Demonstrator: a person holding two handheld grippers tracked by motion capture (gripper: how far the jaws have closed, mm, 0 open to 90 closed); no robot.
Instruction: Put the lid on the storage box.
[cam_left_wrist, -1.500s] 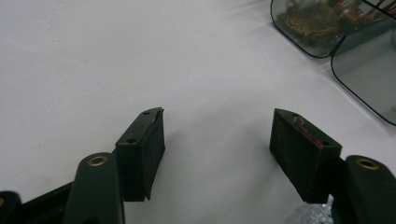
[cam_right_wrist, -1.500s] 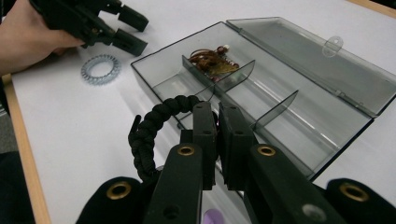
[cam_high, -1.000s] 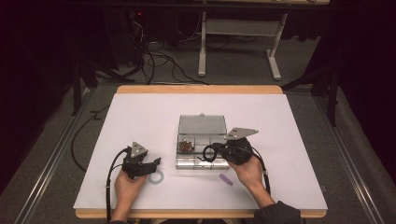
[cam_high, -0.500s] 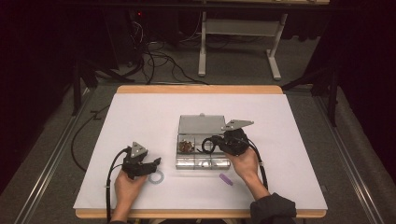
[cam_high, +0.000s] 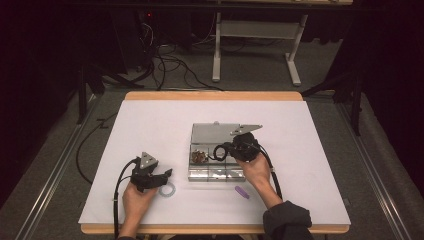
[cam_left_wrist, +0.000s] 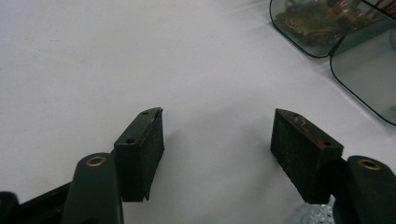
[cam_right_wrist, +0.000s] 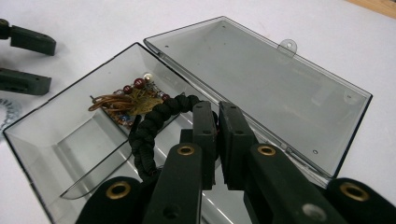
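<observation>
A small purple piece (cam_high: 242, 192) lies on the white surface (cam_high: 150, 125), just in front of the clear box's near edge. A pale ring (cam_high: 167, 189) rests well to the left of that box. Beyond the surface's far edge, cables (cam_high: 170, 70) trail across the floor beside a white stand (cam_high: 255, 50).

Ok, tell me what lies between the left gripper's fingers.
Nothing: in the left gripper view, only bare white table shows between the left gripper's open fingers.
</observation>
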